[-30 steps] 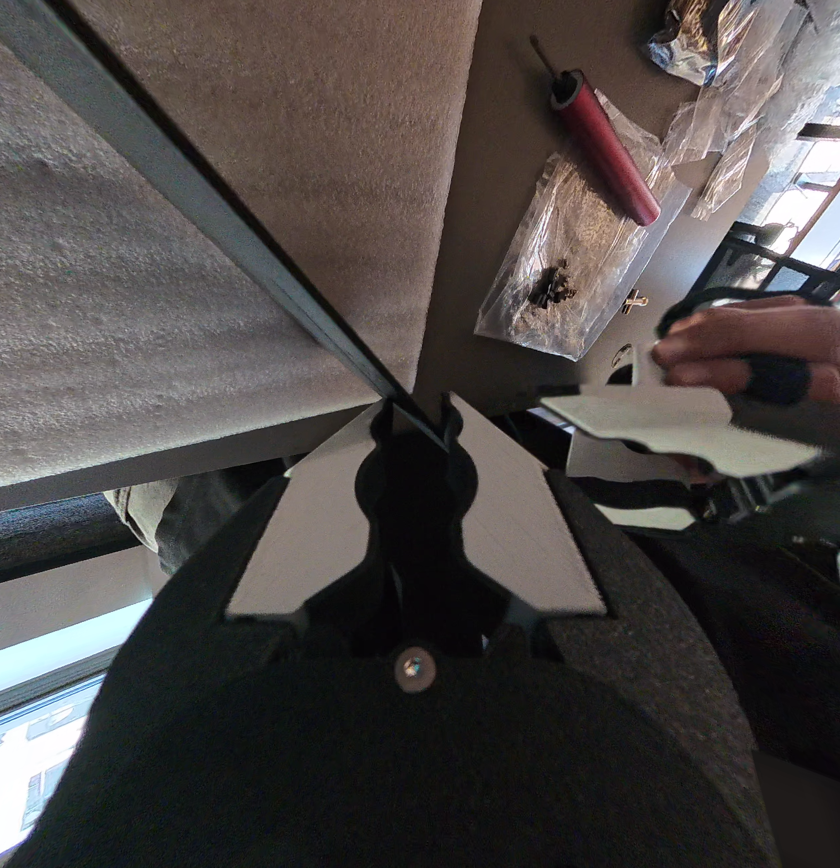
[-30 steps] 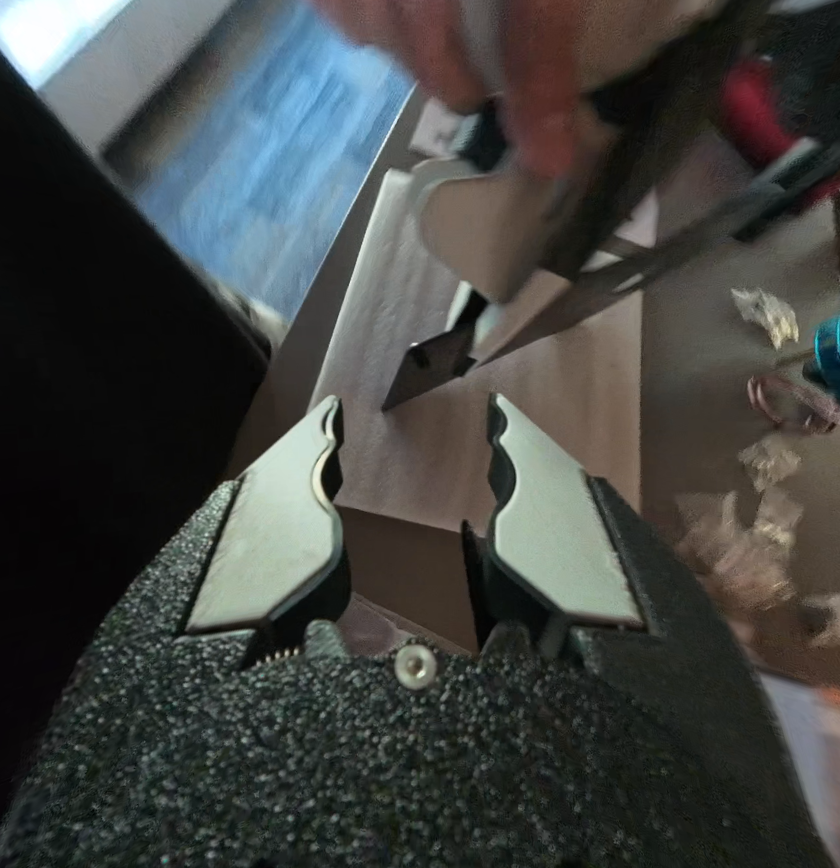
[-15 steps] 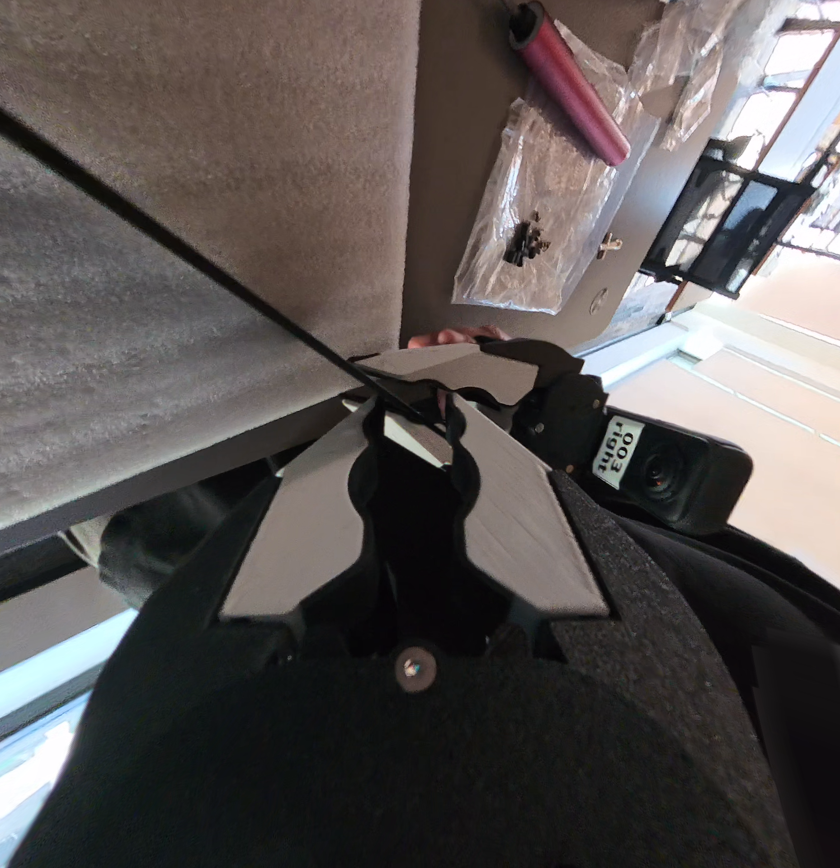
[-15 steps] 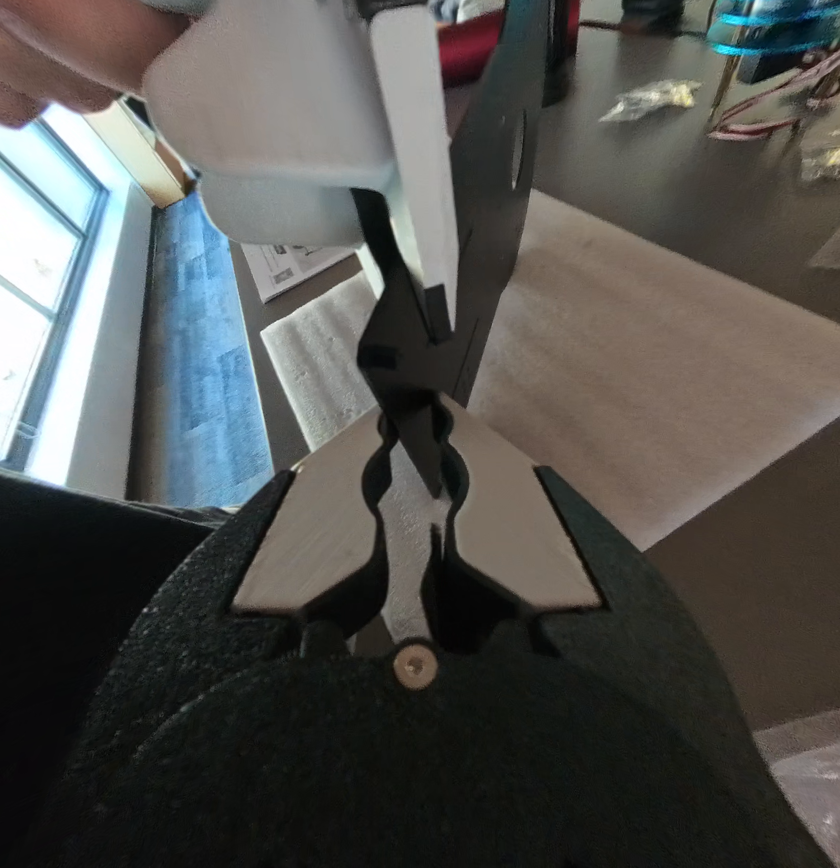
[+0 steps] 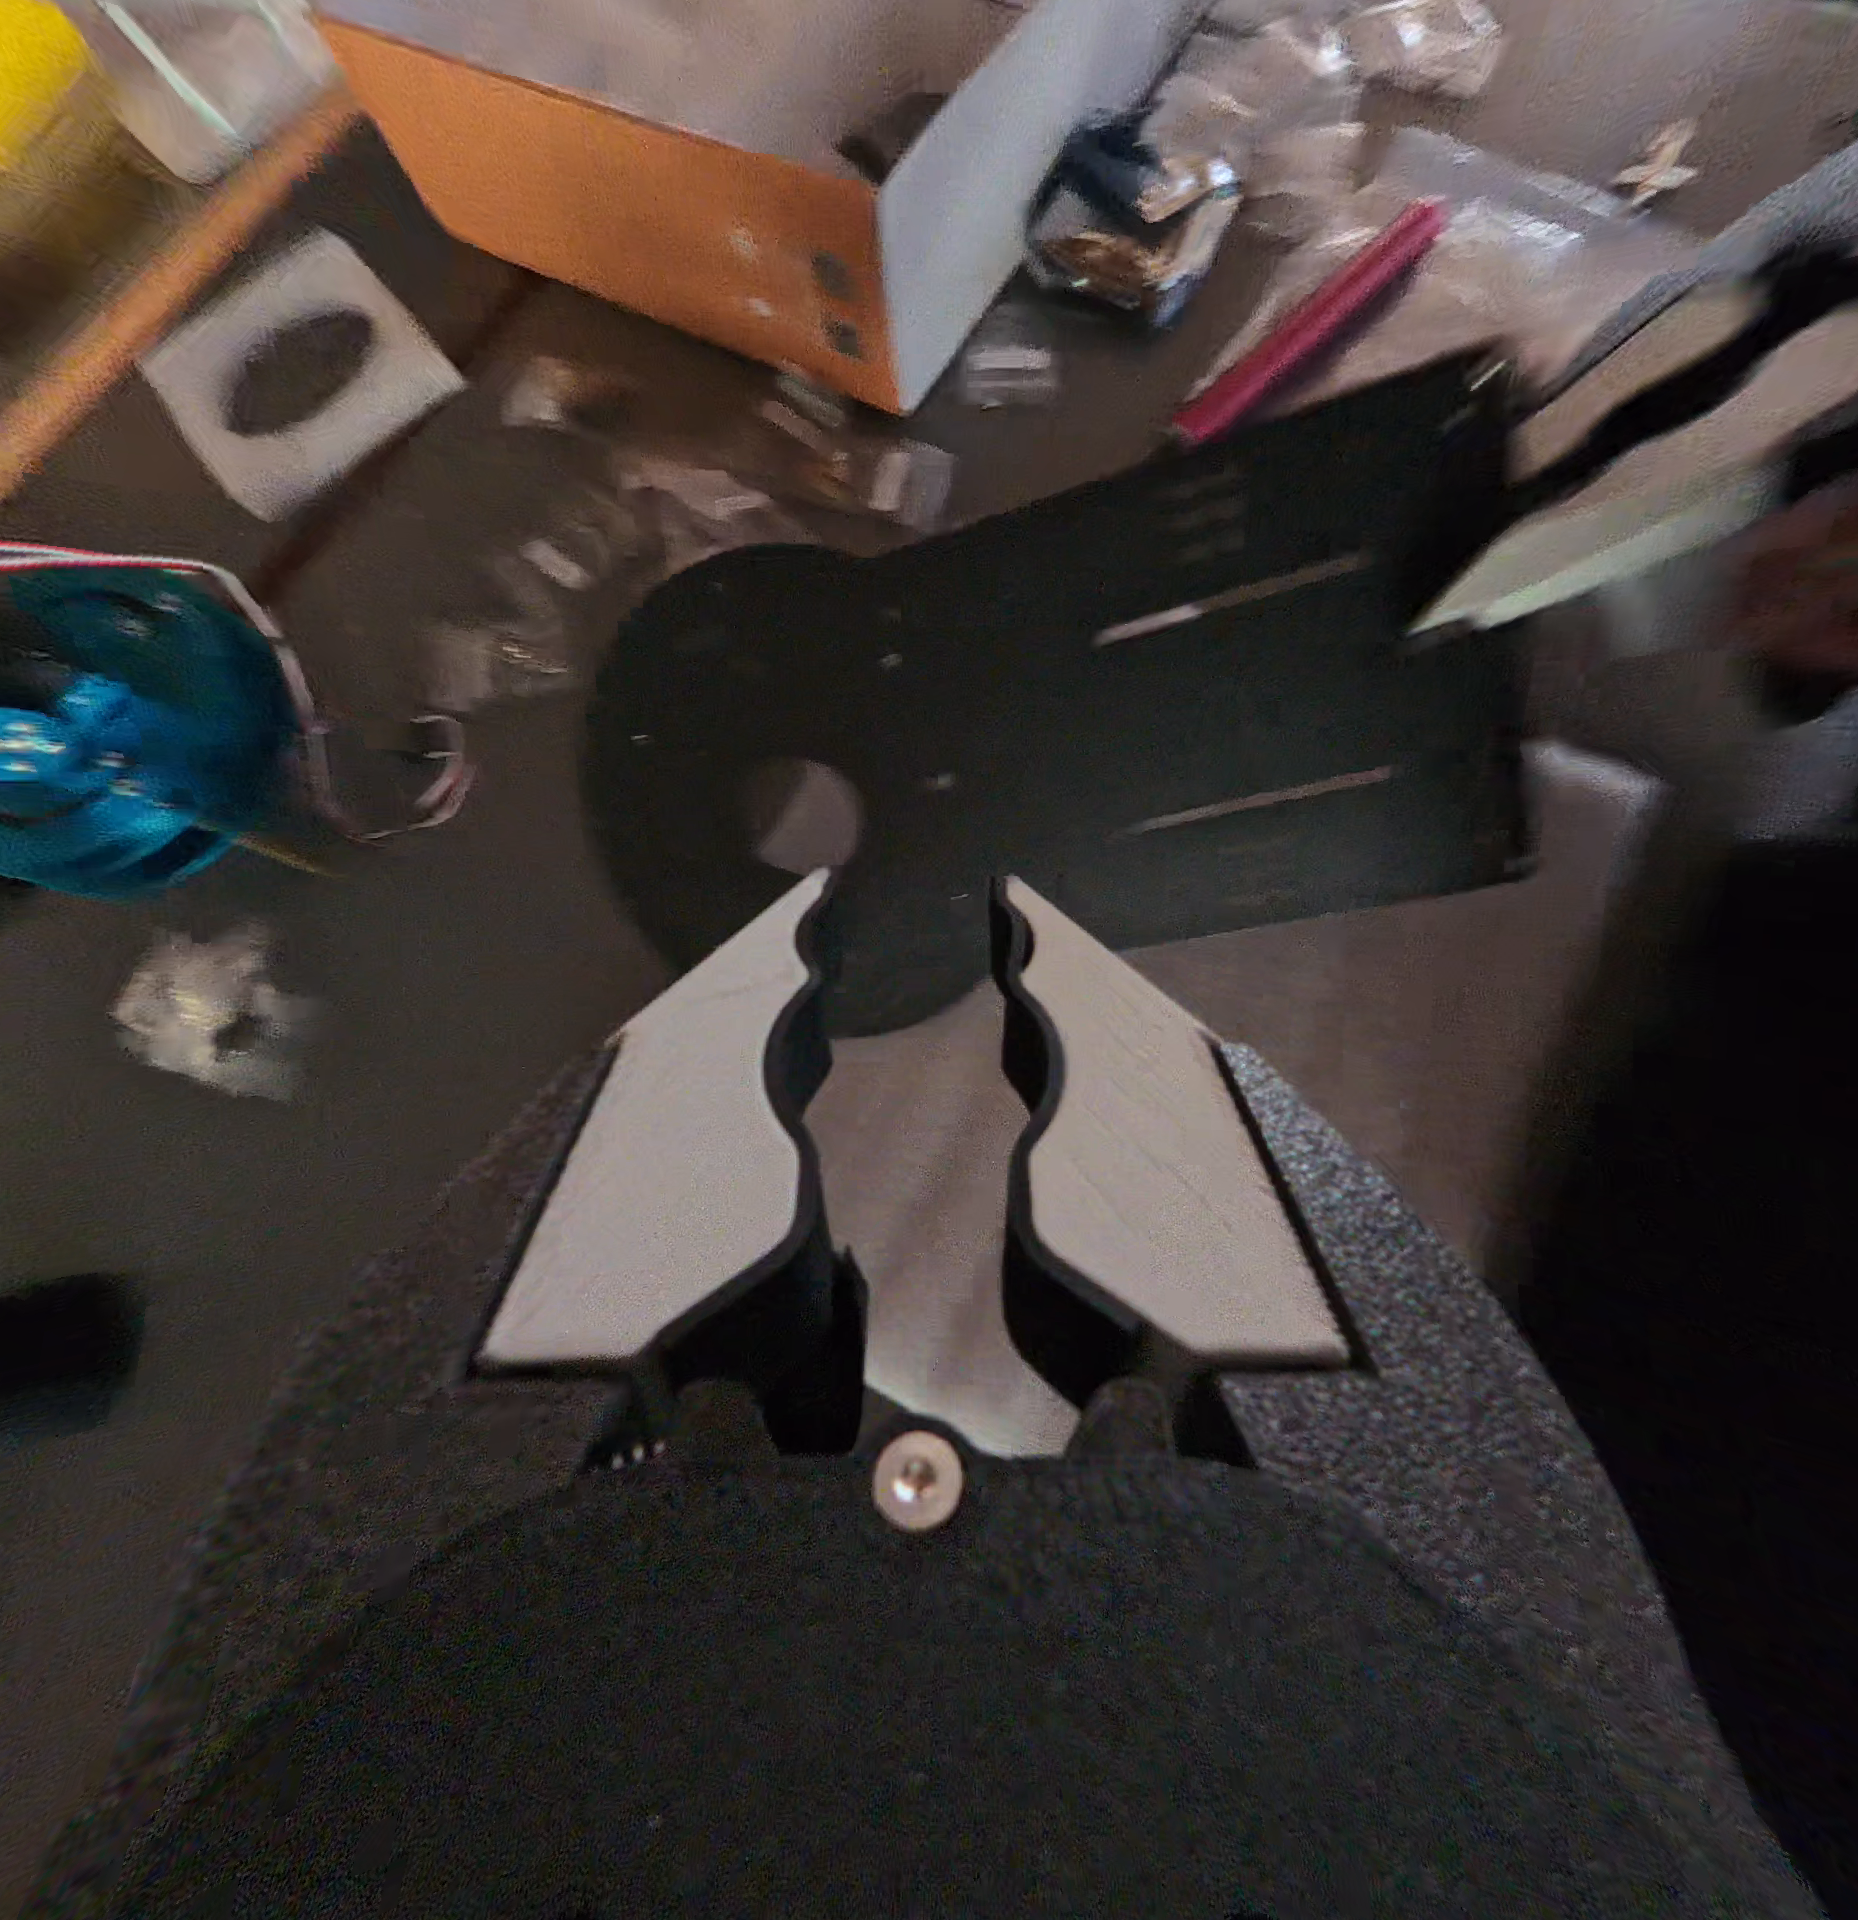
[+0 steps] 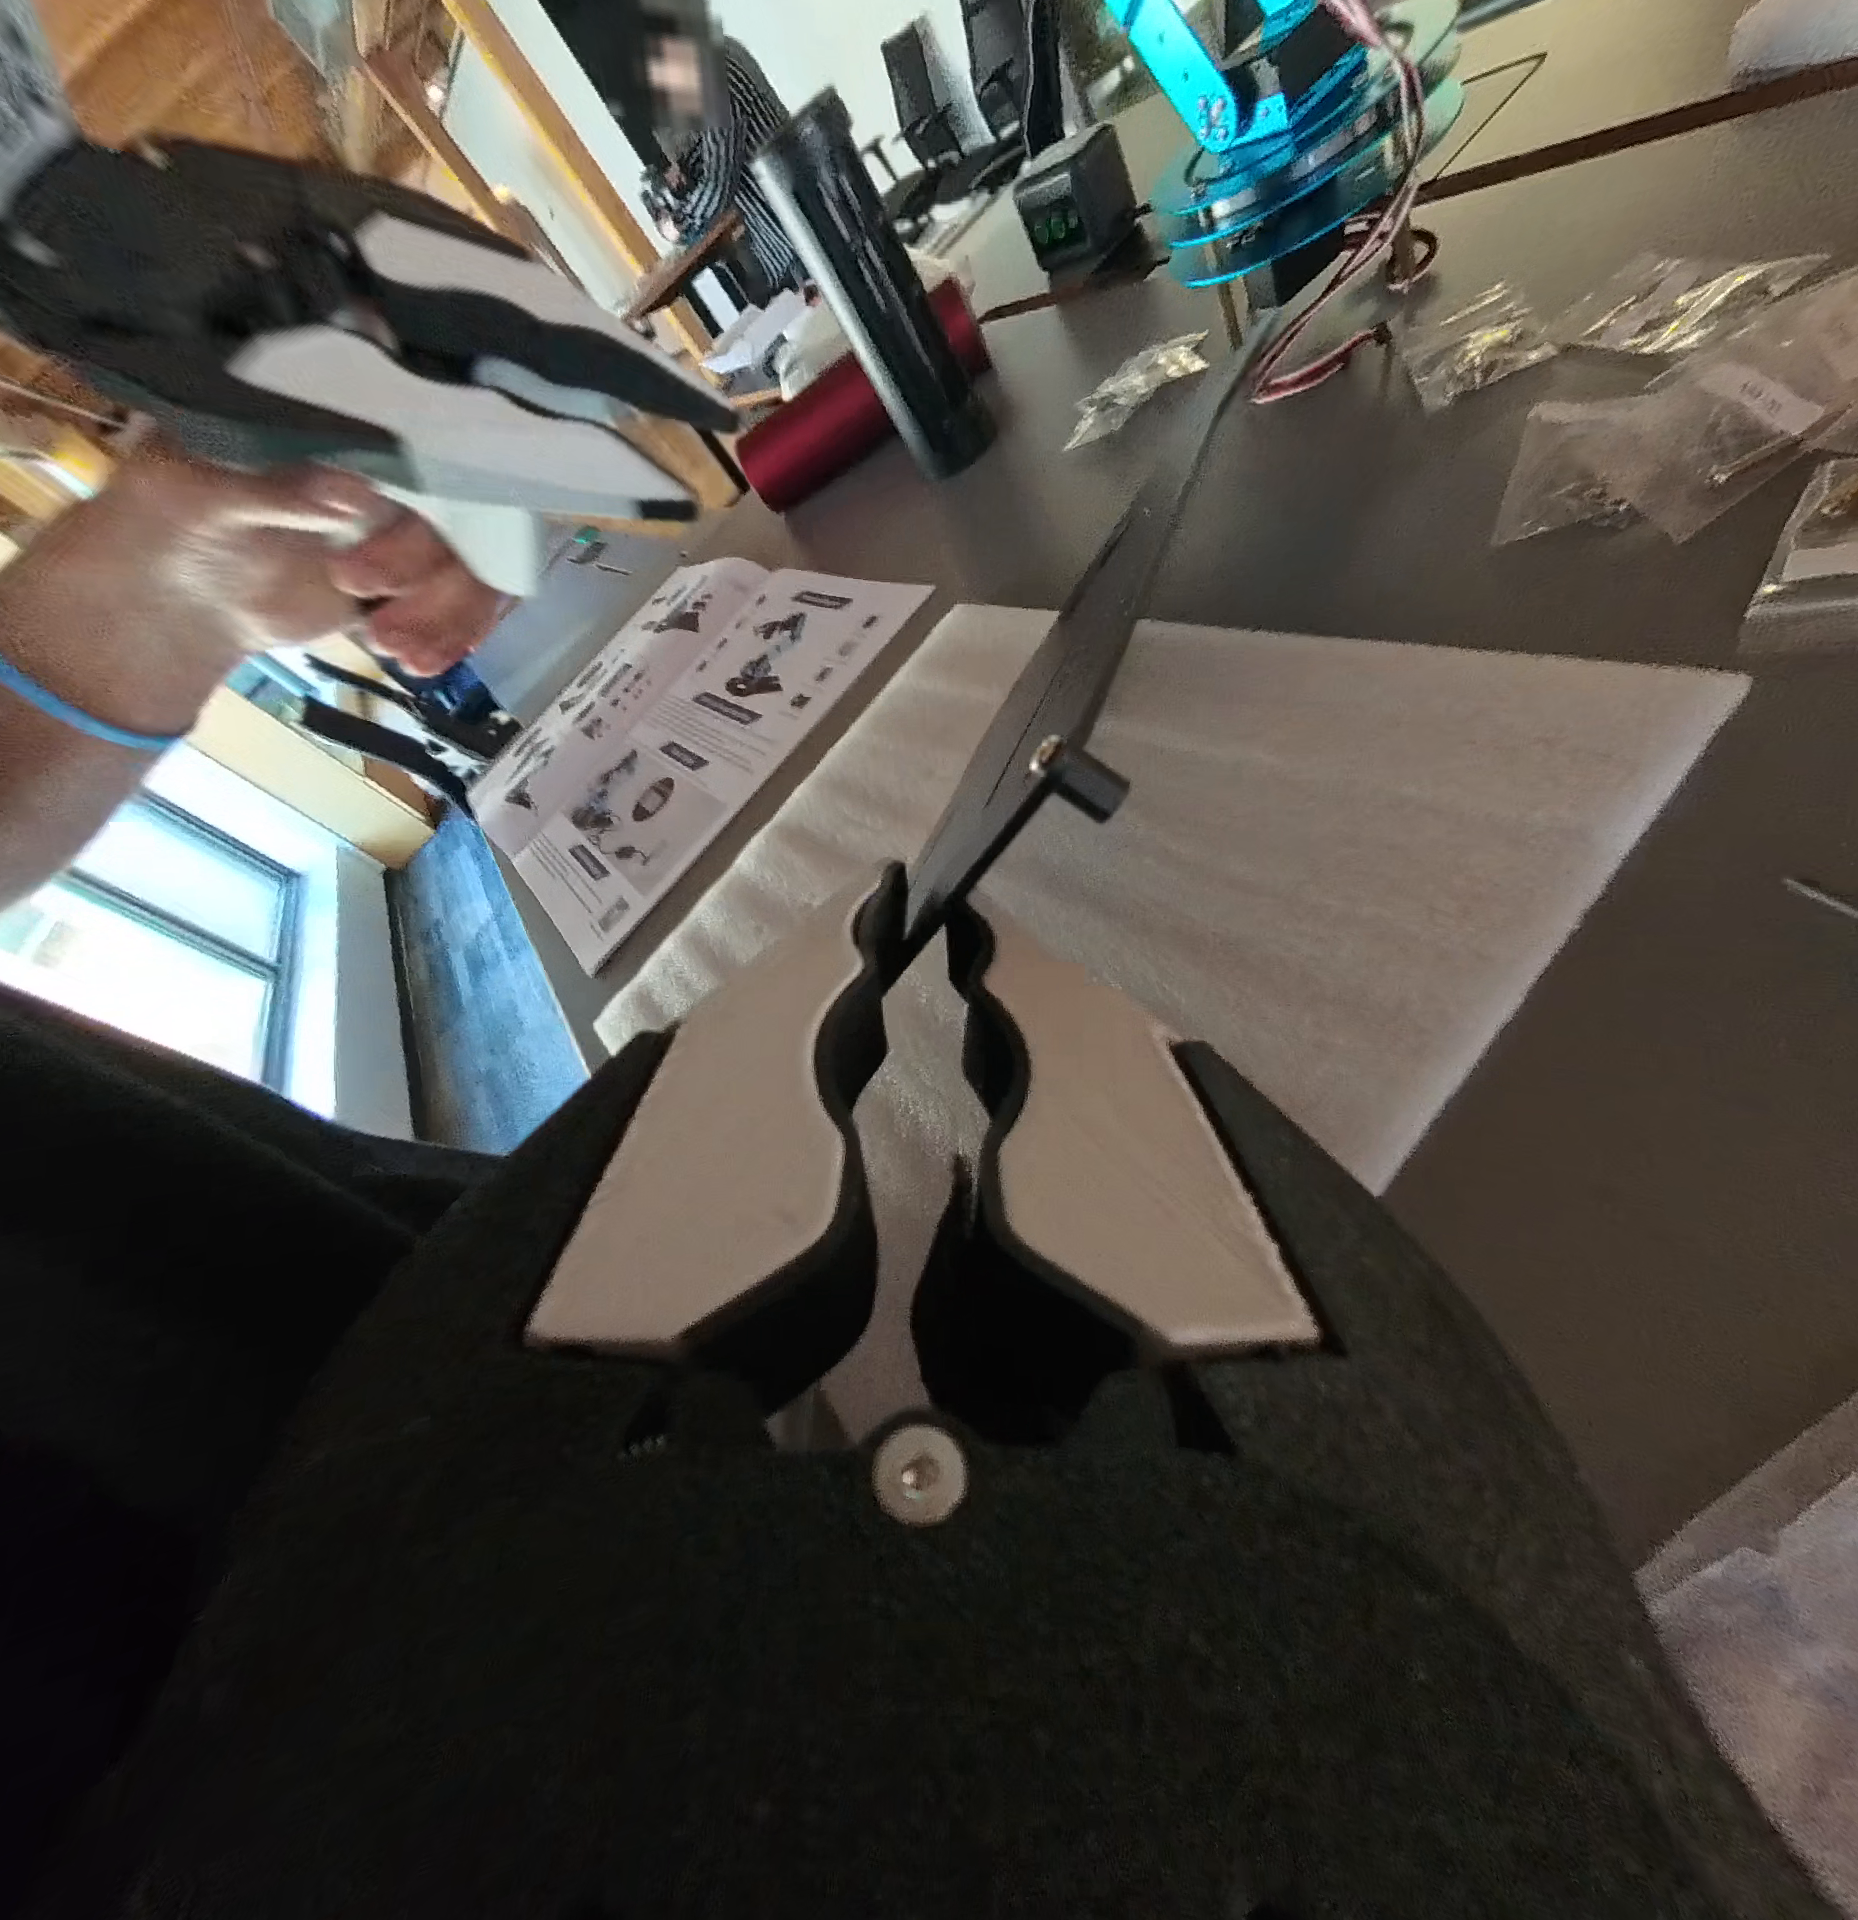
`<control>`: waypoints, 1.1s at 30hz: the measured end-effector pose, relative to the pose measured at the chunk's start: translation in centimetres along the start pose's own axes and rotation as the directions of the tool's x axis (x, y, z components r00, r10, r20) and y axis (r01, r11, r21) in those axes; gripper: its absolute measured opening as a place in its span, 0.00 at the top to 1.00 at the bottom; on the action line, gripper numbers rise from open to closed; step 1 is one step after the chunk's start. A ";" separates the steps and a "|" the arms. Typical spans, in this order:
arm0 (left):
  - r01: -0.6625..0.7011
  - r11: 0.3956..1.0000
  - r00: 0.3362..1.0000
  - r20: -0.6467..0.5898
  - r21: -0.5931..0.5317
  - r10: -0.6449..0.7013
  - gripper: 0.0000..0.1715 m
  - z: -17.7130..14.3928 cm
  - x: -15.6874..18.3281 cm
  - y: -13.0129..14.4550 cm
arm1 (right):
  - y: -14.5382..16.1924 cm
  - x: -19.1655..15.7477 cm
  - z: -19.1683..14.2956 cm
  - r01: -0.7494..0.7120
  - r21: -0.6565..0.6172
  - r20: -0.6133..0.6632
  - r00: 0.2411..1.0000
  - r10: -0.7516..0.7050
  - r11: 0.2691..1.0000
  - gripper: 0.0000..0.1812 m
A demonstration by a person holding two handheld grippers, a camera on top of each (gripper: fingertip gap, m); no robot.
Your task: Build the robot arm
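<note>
Black flat plate (image 6: 1091,644) sticks up in the air, w/ its thin edge facing the right wrist view. The right gripper (image 6: 927,920) pinches it by one bottom corner. Its jaws are pressed onto the plate & only the very tips bite. A small black peg (image 6: 1086,790) pokes out of the plate's side, just past the tips.

The left gripper (image 5: 911,883) has its jaws spread & nothing is in them. In its own blurry view the plate looks like it sits right in front of the tips. But the right wrist view shows this gripper up high & well apart from the plate, w/ a hand (image 6: 208,582) under it.

Under the plate lies a white foam sheet (image 6: 1320,831) on the grey table (image 6: 1683,1039). Beside the plate, on the window side, is an open booklet (image 6: 696,707) w/ pics. Behind the plate stand a tall black cup (image 6: 863,281) & a blue robot toy (image 6: 1278,94) w/ wires. Little clear bags (image 6: 1631,436) lie on the plate's other side. An orange box (image 5: 634,208) & a red tube (image 5: 1309,322) sit far behind the plate in the left wrist view.

My guess re the hold: it is a tiny corner pinch on a long thin plate, so the plate could swing or slip. A firm squeeze, slow moves & no knocks on the peg would keep it steady.
</note>
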State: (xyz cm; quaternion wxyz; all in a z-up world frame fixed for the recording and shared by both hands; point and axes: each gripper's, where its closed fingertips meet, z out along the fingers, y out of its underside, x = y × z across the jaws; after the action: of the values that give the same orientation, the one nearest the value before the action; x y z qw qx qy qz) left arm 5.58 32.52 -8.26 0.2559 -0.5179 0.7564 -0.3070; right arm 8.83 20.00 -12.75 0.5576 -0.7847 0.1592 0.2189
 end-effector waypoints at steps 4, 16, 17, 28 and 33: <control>0.026 0.998 0.999 -0.021 0.051 -0.025 0.65 4.2 -3.2 4.6 | -0.6 0.1 -0.2 0.037 -0.029 -0.068 0.997 -0.038 0.999 0.99; 0.317 0.937 0.829 -0.522 0.144 -0.200 0.65 5.9 -0.6 1.9 | -4.0 -1.9 -0.6 0.202 -0.088 -0.184 0.959 -0.215 0.975 1.00; 0.331 0.934 0.829 -0.515 0.138 -0.218 0.65 6.3 -0.6 2.1 | -4.0 -2.1 -0.6 0.212 -0.094 -0.189 0.956 -0.227 0.973 1.00; 0.503 0.817 0.767 -0.582 0.283 -0.271 0.69 6.3 1.2 -1.9 | -4.9 -2.6 -1.9 0.136 -0.001 -0.162 0.978 -0.135 0.991 1.00; 0.399 0.839 0.850 -0.491 0.369 -0.188 0.71 1.7 1.3 -3.9 | -5.0 -5.1 -2.5 0.192 0.013 -0.142 0.972 -0.188 0.981 0.99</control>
State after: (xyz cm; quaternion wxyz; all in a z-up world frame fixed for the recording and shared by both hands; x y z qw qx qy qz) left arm 8.79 29.89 -6.60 0.1433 -0.4731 0.6087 -0.6206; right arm 7.40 19.29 -5.32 0.5738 -0.8023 0.1251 0.1070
